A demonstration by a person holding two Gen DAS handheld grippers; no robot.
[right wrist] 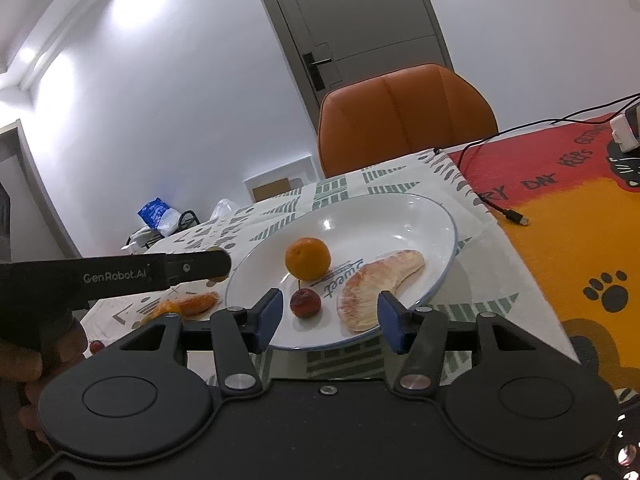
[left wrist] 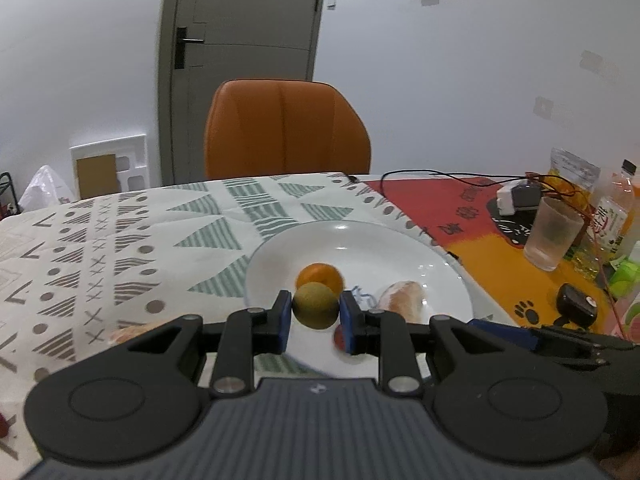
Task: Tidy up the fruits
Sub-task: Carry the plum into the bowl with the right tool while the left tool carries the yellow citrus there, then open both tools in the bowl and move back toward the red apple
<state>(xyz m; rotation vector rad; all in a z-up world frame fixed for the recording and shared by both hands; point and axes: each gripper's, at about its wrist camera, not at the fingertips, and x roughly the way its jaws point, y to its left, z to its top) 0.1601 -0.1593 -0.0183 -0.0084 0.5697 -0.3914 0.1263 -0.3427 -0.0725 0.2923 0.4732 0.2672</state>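
Observation:
My left gripper (left wrist: 315, 314) is shut on a round green-brown fruit (left wrist: 315, 311), which hangs over the near rim of a white plate (left wrist: 360, 240). On the plate lie an orange (left wrist: 320, 275), a pale pomelo segment (left wrist: 402, 299) and a small red fruit (left wrist: 338, 338), half hidden behind a pad. In the right wrist view my right gripper (right wrist: 330, 320) stands open at the plate's (right wrist: 420, 216) near edge. The red fruit (right wrist: 305, 302) and pomelo segment (right wrist: 380, 284) lie just past its pads, untouched, and the orange (right wrist: 308, 258) sits behind them. The left gripper (right wrist: 218, 264) reaches in from the left.
Orange fruit pieces (right wrist: 192, 302) and a small red fruit (right wrist: 96, 346) lie on the patterned tablecloth left of the plate. An orange chair (left wrist: 286, 128) stands behind the table. To the right are a frosted glass (left wrist: 552, 232), bottles (left wrist: 616, 208), a black cable (right wrist: 516, 216) and a black device (left wrist: 576, 304).

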